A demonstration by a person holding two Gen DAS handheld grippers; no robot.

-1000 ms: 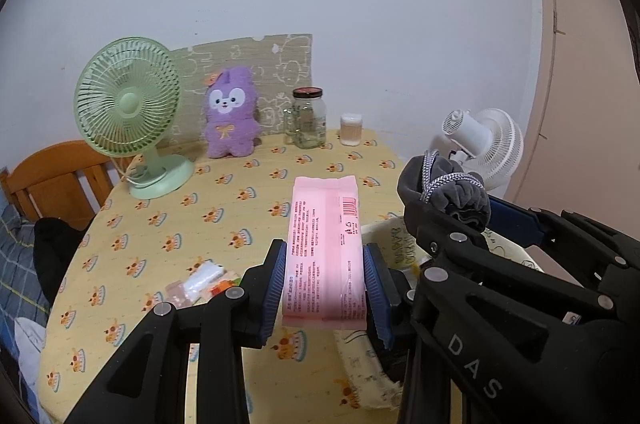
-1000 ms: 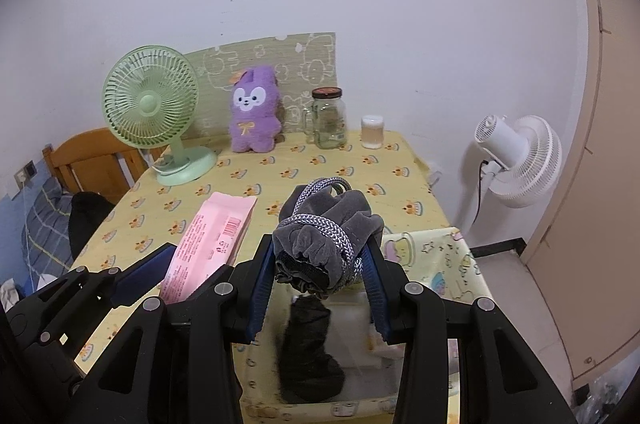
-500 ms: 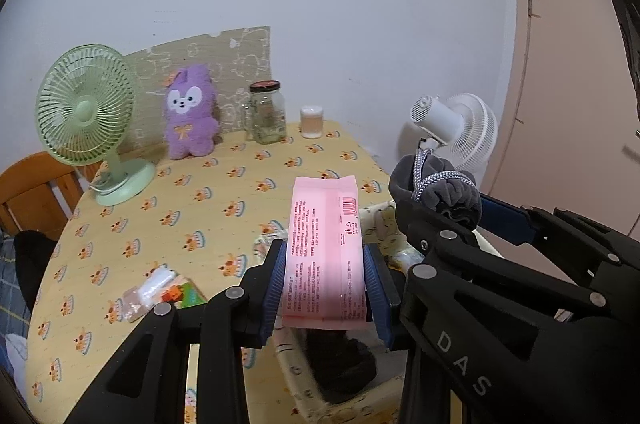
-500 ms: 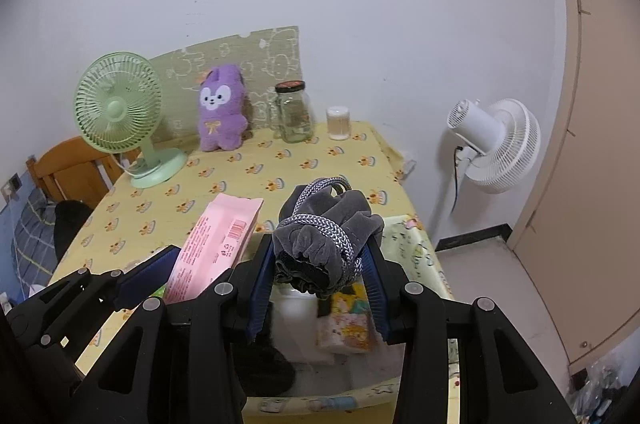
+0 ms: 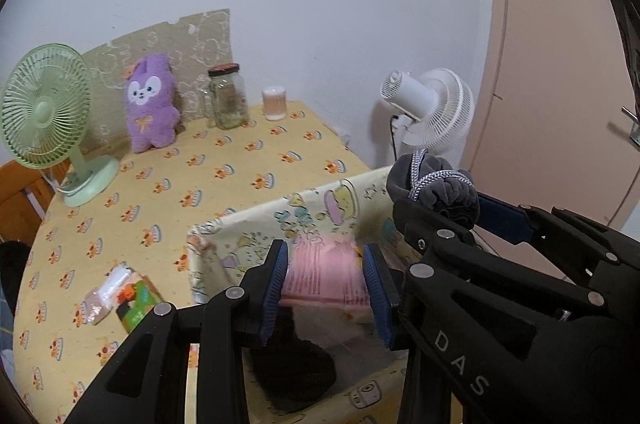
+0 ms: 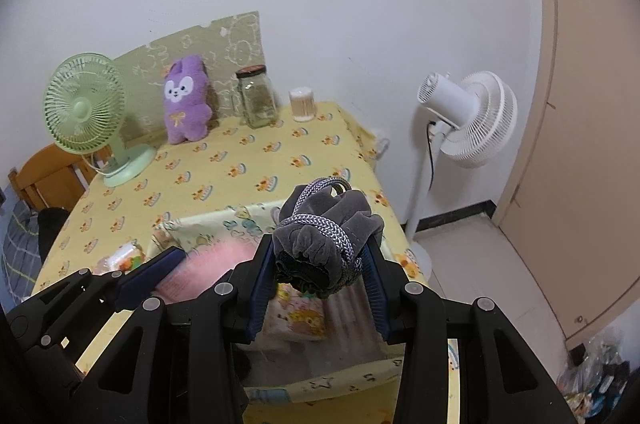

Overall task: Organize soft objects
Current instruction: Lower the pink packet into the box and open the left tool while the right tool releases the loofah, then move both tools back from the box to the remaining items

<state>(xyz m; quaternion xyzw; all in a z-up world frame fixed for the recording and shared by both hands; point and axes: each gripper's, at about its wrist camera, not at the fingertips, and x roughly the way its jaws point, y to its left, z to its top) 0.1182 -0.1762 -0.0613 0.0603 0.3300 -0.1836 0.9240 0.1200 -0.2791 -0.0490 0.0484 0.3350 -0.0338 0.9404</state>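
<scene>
Low in the centre of the left wrist view, a pink tissue pack [image 5: 324, 278], blurred, sits between the blue pads of the left gripper [image 5: 325, 288], directly over the open mouth of a yellow cartoon-print storage box [image 5: 280, 212]. Whether the pads pinch the pack or have just let go cannot be told from the blur. In the right wrist view, centre frame, the right gripper [image 6: 320, 278] pinches a grey velvet drawstring pouch [image 6: 324, 244], its braided cord looped over the top, held above the same box. Inside the box lie a dark bundle [image 5: 296, 364] and, in the right wrist view, a small printed packet [image 6: 298, 316].

The step in hand appears to be dropping the pack into the box, with the pouch waiting its turn. The next move likely calls for the left fingers to spread fully and draw back clear of the rim, then for the right gripper to lower the pouch into the free space and release.

Beyond the box, a snack packet [image 5: 116, 298] lies on the yellow tablecloth [image 5: 224, 159] at lower left, while a purple plush rabbit [image 5: 150, 103] stands at the upper left beside a green desk fan [image 5: 44, 107], a glass jar [image 5: 228, 97] and a small cup [image 5: 274, 103]. A white floor fan [image 5: 432, 111] stands at right.
</scene>
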